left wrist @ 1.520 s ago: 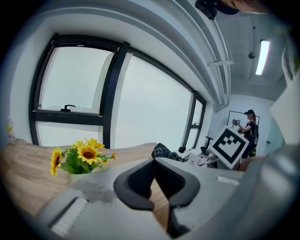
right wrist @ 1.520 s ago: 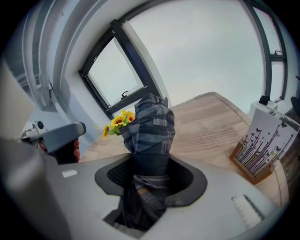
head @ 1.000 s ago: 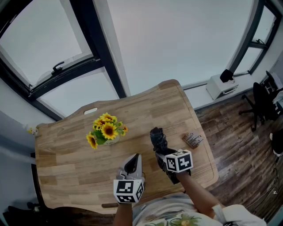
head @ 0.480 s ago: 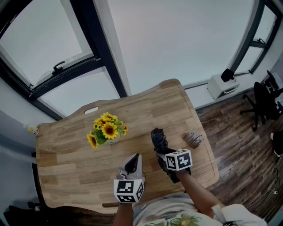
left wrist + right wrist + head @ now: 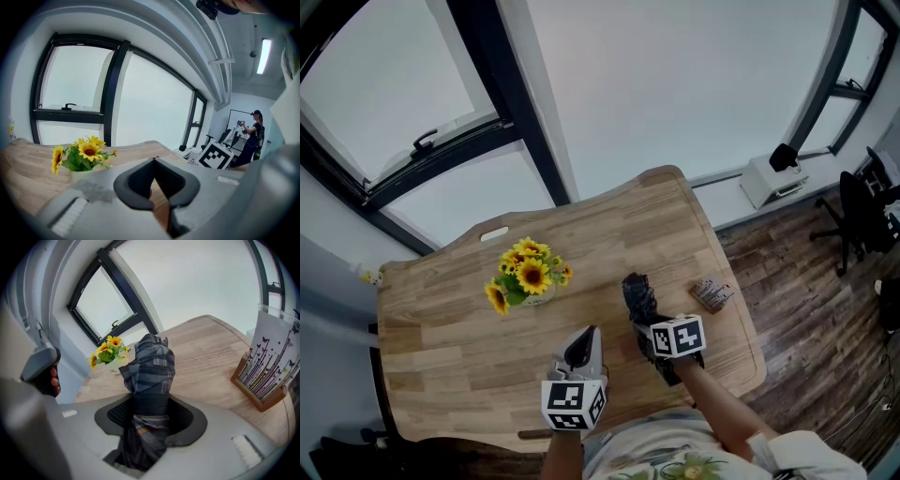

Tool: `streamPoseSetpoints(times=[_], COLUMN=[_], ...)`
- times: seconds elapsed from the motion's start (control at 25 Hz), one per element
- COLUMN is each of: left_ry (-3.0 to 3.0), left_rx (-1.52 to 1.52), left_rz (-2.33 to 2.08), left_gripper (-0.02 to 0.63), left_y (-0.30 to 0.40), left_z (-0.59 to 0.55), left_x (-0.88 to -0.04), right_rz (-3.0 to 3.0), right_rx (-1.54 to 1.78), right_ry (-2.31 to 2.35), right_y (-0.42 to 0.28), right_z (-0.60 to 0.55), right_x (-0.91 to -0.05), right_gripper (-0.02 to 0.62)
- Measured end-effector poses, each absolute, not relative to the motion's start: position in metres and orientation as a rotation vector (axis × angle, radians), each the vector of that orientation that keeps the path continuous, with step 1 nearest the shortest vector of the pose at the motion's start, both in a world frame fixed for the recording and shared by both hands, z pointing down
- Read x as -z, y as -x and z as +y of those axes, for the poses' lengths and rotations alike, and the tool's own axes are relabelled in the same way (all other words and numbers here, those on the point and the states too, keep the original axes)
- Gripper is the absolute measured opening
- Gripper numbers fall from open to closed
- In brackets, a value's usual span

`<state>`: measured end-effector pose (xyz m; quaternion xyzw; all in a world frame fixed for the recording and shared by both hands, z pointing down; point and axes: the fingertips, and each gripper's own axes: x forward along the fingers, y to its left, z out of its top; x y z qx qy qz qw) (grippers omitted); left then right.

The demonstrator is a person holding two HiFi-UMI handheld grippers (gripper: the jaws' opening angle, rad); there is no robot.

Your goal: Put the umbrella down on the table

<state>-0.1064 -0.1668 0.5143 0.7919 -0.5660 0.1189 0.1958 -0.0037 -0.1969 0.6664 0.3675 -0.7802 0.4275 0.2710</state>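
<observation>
Umbrella: the folded umbrella (image 5: pixel 150 366) sits crosswise in the right tongs (image 5: pixel 150 411), over the near right part of the counter (image 5: pixel 441 356). In the head view it is at about 4 o'clock from the sunflowers (image 5: pixel 525 277). Whether it touches the wood I cannot tell.
Right tongs: clamped on the umbrella near mid-length and angled downward, a hold that likely suits lowering the bundle flat.
Left tongs: the left tongs (image 5: pixel 157 187) have their tips together with nothing between them. They are parked at 9 o'clock of the right pair, apparently just kept out of the way.
Umbrella fabric: dark blue-grey plaid cloth, soft and creased, bunched into a stubby roll that bulges either side of the grip. It will probably slump a little once let go.
Counter surface: pale wood planks with rounded corners and a smooth, matte finish.
Neighbours: a card holder (image 5: pixel 710 296) printed with butterflies stands at 3 o'clock of the umbrella, apart from it, and bare wood lies ahead at 12 o'clock.
Sunflowers: yellow blooms with green leaves in a small pale pot, well apart from the drop spot.
</observation>
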Motion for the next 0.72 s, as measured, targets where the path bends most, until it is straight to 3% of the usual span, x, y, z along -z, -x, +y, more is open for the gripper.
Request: streamPoseSetpoints(times=[0.72], left_ry=[-2.220], left_rx=[-0.346], left_rz=[-1.570], left_gripper=[0.003], left_y=[0.105], left_z=[-0.168], left_x=[-0.519], right_rz=[-2.020], right_rx=[-1.166], right_ry=[-1.003], right_y=[-0.007], right_z=[-0.197], right_x=[-0.695], right_gripper=[0.201])
